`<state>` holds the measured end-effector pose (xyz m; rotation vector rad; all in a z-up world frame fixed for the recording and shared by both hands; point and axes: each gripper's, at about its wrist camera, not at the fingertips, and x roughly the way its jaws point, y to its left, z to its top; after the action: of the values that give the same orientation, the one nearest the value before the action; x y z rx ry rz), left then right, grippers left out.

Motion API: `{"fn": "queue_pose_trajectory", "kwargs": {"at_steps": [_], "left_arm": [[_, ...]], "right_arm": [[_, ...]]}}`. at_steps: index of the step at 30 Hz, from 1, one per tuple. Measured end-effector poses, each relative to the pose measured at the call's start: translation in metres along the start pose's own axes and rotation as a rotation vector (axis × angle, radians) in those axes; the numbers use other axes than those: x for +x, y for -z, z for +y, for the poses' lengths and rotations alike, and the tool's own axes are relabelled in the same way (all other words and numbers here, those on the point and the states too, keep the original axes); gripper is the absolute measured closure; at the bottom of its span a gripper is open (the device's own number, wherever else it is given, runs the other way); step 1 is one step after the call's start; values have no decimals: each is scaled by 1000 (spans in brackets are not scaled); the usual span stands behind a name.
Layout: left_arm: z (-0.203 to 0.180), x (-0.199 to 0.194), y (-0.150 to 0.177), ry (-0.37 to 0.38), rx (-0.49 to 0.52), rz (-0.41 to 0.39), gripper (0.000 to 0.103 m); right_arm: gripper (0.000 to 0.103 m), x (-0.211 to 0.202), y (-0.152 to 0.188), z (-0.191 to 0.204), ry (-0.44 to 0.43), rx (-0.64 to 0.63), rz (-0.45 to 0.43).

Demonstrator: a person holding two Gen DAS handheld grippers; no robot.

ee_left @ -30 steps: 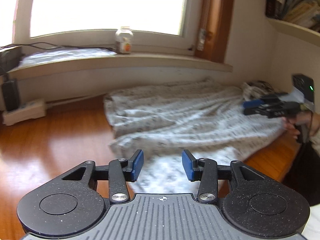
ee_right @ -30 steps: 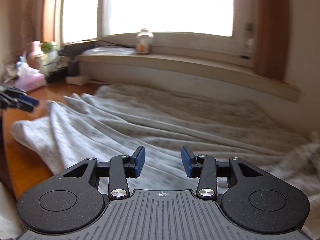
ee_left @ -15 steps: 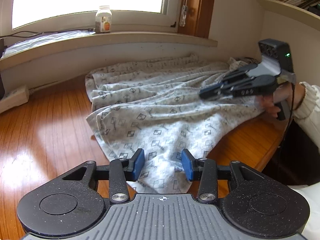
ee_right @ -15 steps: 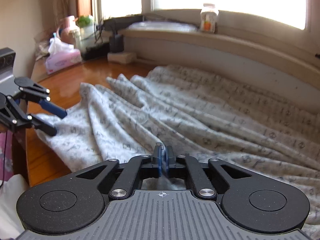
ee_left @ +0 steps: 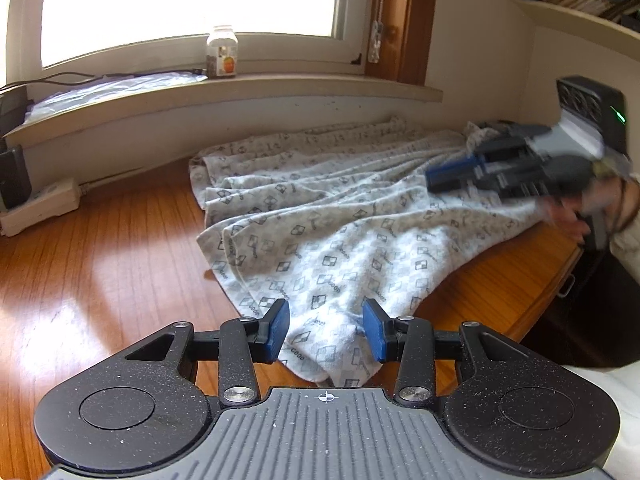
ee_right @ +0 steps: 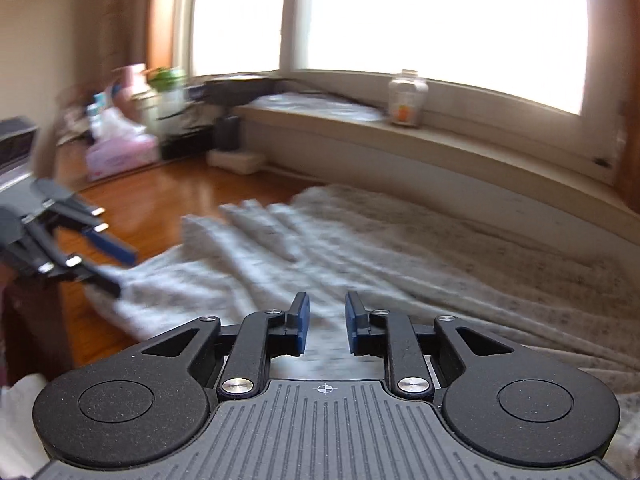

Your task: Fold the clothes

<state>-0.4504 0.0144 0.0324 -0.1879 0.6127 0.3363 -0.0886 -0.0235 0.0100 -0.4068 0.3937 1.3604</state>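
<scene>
Change: the right gripper (ee_right: 325, 326) has swung sideways over the cloth (ee_left: 320, 240), its view now smeared with blur; its jaws, pressed together half a second ago, have just been opening again with nothing between them. The left gripper (ee_left: 325, 330) has barely shifted.
Left gripper: jaws moderately apart, holding nothing. It hovers at the table's (ee_left: 100, 248) near edge, with the cloth's near corner showing in the gap between the blue pads (ee_left: 276, 330) but not pinched.
Cloth: a pale, soft garment printed with small grey squares and lettering, lying rumpled in long ridges. It runs from the near edge, by the left gripper, diagonally back toward the wall under the sill (ee_left: 240, 92), then along the wall to the right. Its right side lies close to the table's right edge.
Right gripper: jaws narrowly apart and empty, above the cloth's right side, pointing across it toward the left gripper (ee_right: 80, 248).
Key relation: the cloth's long axis runs roughly from one gripper to the other. The near corner lies straight ahead of the left gripper and just below it, so that hand looks better placed for a first pinch; the right gripper would need to drop onto the fabric beneath it.
Surroundings: glossy, warm-brown wooden table; a clear jar (ee_left: 222, 52) on the sill; a white power strip (ee_left: 40, 204) at the table's back left.
Stage: probably still seeking grips; no fold made yet.
</scene>
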Motion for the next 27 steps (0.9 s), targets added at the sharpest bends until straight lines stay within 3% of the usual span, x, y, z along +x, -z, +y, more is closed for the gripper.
{"fn": "queue_pose_trajectory", "kwargs": {"at_steps": [5, 10, 13, 27], "left_arm": [[6, -10, 4, -10, -27, -19, 58], [12, -18, 8, -15, -43, -25, 58], [15, -20, 11, -17, -51, -29, 58], [15, -28, 19, -9, -71, -40, 58]], "right_arm": [[82, 20, -7, 58, -154, -114, 43], [79, 34, -14, 97, -219, -228, 90], [68, 36, -16, 108, -232, -267, 104], [69, 59, -22, 118, -201, -330, 136]]}}
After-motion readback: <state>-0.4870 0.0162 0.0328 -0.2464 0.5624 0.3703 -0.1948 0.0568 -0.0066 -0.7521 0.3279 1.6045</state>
